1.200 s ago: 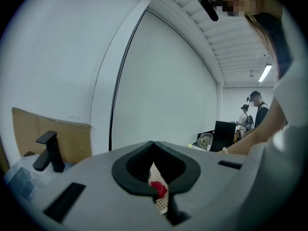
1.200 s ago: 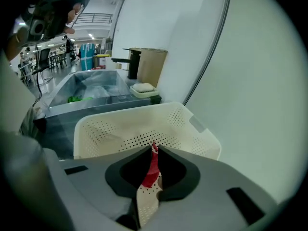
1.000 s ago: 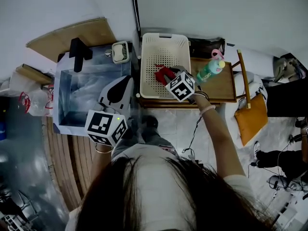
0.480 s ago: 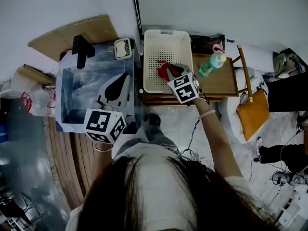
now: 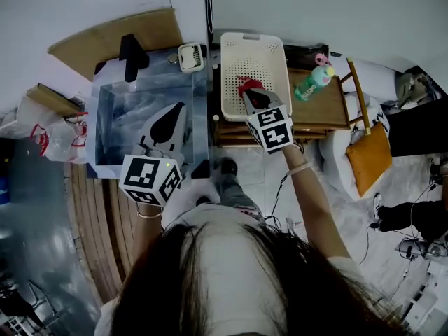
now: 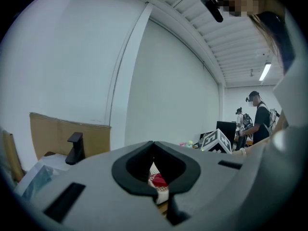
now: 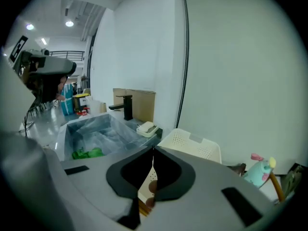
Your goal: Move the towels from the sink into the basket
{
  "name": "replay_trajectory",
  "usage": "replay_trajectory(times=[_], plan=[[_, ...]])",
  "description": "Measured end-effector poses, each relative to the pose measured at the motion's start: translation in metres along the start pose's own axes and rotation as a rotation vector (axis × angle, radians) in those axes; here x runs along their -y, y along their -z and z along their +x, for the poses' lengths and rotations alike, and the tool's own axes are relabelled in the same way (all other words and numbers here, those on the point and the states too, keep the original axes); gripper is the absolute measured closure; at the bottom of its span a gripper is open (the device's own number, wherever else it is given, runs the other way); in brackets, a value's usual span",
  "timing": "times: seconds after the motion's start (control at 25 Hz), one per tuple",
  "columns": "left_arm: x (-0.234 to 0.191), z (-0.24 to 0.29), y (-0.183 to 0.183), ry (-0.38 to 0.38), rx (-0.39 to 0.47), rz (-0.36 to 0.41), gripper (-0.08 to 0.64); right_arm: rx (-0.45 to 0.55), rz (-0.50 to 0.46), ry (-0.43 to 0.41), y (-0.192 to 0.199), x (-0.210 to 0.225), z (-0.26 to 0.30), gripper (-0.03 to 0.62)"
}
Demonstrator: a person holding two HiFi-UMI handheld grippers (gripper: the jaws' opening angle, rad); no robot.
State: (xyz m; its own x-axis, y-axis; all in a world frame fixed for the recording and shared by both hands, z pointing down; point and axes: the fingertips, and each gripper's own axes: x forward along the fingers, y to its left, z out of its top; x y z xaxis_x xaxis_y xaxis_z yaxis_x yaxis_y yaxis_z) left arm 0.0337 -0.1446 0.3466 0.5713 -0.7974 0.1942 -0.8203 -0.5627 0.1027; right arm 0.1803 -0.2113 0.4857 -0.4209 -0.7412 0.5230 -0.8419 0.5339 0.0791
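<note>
Red towel (image 5: 245, 85) lies in the basket (image 5: 255, 54), near the middle of its floor. A second ago the right gripper (image 7: 153, 152) stood low over it with jaws apart. Those jaws have just been closing and now meet tip to tip with nothing between them, and the gripper has lifted clear. I judge one transfer complete. The left gripper (image 6: 154, 146), also closed and empty, hangs over the sink (image 5: 143, 82), where a green towel (image 7: 88, 153) remains. That towel is bunched, its long axis lying sideways in the right gripper view. The red heap shows no clear axis.
</note>
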Motion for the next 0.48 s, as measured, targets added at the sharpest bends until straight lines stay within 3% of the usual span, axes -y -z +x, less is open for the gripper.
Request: replay_trajectory(times=[0.48], plan=[[-0.013, -0.086, 0.018, -0.019, 0.016, -0.025, 0.555, 0.090, 0.075, 0.008, -0.019, -0.075, -0.044, 0.565]])
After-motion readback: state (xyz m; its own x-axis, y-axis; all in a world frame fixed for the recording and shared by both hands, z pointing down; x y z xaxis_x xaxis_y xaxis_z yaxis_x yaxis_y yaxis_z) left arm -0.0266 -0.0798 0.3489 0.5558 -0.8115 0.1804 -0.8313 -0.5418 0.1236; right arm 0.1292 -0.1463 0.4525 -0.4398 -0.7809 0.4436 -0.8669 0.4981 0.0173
